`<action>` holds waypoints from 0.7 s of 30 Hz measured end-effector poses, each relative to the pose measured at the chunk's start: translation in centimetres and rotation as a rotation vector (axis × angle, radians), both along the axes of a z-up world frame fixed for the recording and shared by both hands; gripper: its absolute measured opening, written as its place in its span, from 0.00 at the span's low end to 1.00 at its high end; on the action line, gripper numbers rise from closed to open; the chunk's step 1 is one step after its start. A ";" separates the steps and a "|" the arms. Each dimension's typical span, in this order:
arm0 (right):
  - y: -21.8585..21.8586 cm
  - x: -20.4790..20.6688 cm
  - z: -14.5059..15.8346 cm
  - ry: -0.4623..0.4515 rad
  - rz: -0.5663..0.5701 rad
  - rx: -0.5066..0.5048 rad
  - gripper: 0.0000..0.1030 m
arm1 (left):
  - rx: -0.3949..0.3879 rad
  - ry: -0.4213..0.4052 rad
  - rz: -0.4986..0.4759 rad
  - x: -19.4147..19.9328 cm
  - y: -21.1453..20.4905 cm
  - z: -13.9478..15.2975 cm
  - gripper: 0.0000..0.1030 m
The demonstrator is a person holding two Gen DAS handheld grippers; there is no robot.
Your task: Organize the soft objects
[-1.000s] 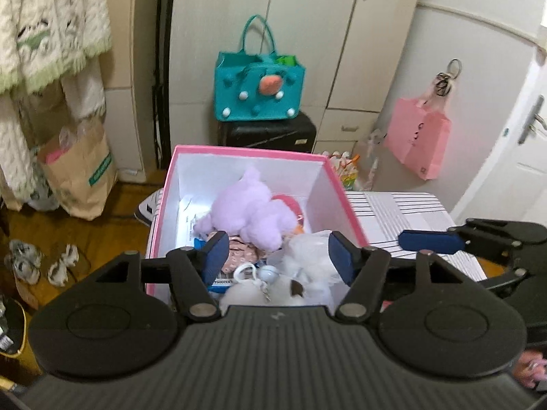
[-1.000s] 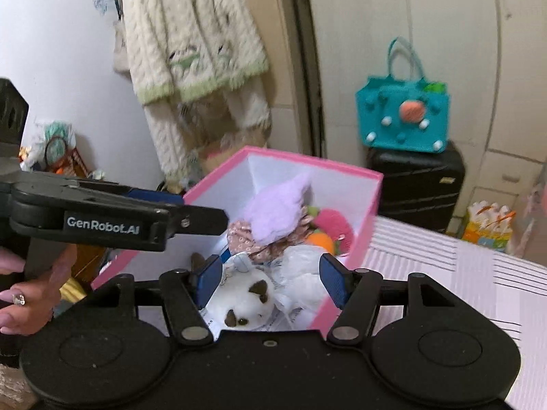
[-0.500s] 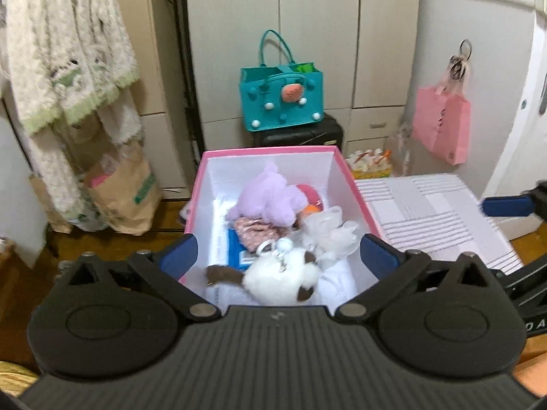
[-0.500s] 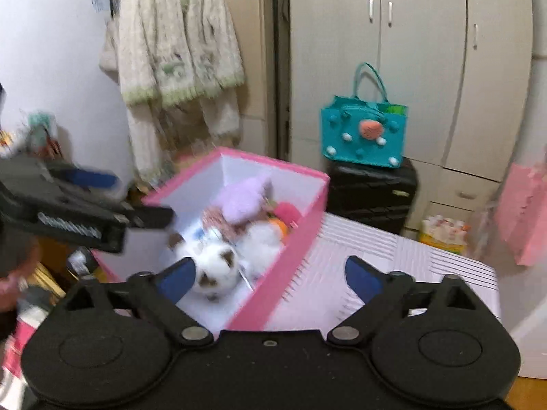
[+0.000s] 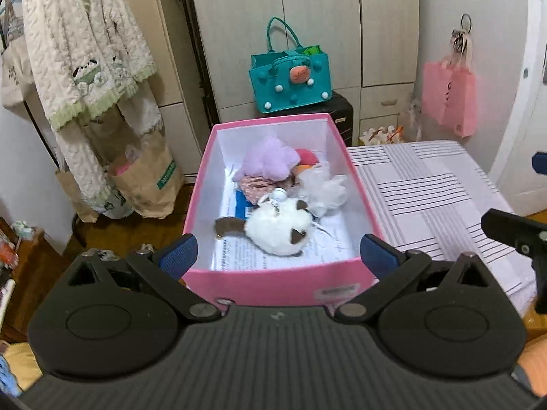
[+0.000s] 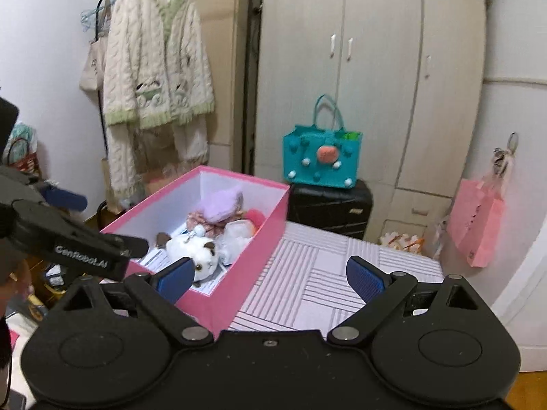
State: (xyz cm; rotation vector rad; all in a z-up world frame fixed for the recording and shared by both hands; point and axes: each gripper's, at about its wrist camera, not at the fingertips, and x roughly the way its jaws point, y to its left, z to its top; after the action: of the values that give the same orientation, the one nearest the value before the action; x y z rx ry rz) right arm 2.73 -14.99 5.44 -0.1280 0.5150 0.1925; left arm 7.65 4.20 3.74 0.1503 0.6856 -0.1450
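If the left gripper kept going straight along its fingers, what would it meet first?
Probably the near wall of the pink box, which sits right ahead of the open left gripper; slightly higher, it would clear the rim and reach the white plush toy. Depth is uncertain.

I see a matt pink card box (image 5: pixel 273 285) with smooth white inner walls. Inside lie a fluffy white plush (image 5: pixel 278 227), a fuzzy purple plush (image 5: pixel 270 160) and printed paper (image 5: pixel 307 253). My fingers (image 5: pixel 177 256) carry ribbed blue pads on matt black plastic. At right, striped cloth (image 5: pixel 427 184) looks smooth.
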 end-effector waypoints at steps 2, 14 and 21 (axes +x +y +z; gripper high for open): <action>-0.2 -0.5 -0.1 0.003 -0.039 -0.006 0.95 | -0.009 0.000 0.008 -0.4 -0.1 -0.1 1.00; -0.9 -1.2 -1.1 0.083 -0.129 0.011 0.95 | -0.037 0.030 0.022 -1.0 -0.6 -1.3 1.00; -0.9 -1.7 -1.5 0.090 -0.149 0.025 0.95 | -0.042 0.013 0.021 -1.5 -0.6 -1.2 1.00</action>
State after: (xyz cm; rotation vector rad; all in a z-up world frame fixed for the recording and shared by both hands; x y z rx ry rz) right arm 1.00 -15.86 3.99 -0.0568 0.6089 0.0592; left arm 6.20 3.64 2.54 0.1020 0.6962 -0.1405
